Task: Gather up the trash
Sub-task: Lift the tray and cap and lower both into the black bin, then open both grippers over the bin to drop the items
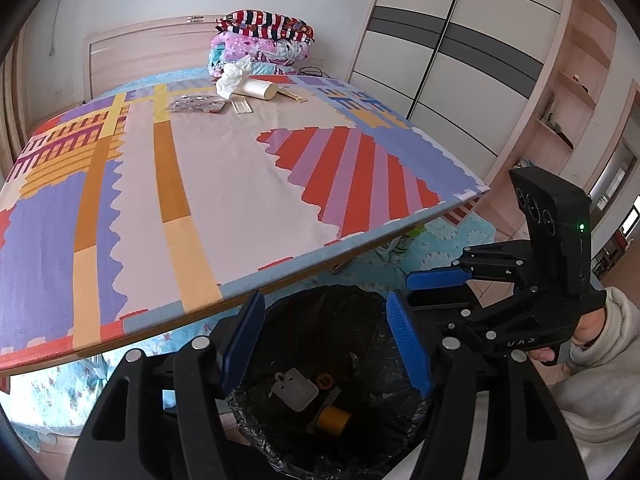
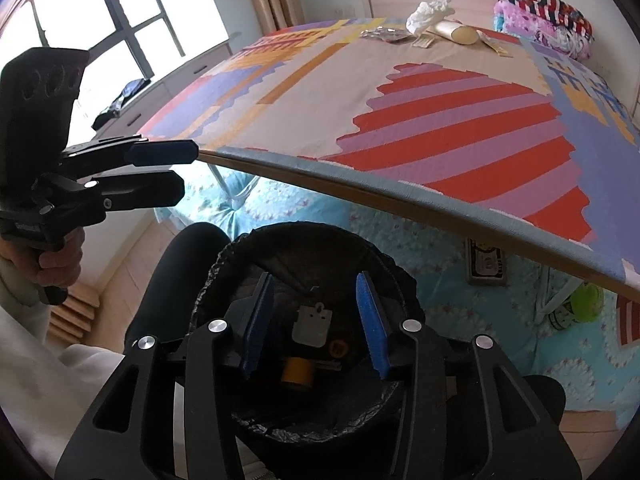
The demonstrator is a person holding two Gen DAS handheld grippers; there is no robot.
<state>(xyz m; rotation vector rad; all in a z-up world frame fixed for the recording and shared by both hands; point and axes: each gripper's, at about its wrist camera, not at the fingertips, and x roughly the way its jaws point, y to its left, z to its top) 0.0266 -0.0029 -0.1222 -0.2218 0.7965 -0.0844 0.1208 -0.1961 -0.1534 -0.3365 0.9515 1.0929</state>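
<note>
Both tools, left point(image 1: 326, 344) and right point(image 2: 316, 322), gape empty above the bin point(image 2: 400, 276); no legible writing.

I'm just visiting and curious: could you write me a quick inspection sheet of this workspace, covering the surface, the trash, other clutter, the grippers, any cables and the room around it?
Surface: colourful patterned board, bare near the front edge.
Job's things: crumpled tissue, cardboard tube, foil wrapper and flat sticks at the far end; black-lined trash bin below, already holding a white tag and a yellow roll.
Clutter: folded bedding stack.
Grippers: left gripper and right gripper both open, empty, above the bin.
Cables: dark cord beside the bedding.
Surroundings: wardrobe, window.
</note>
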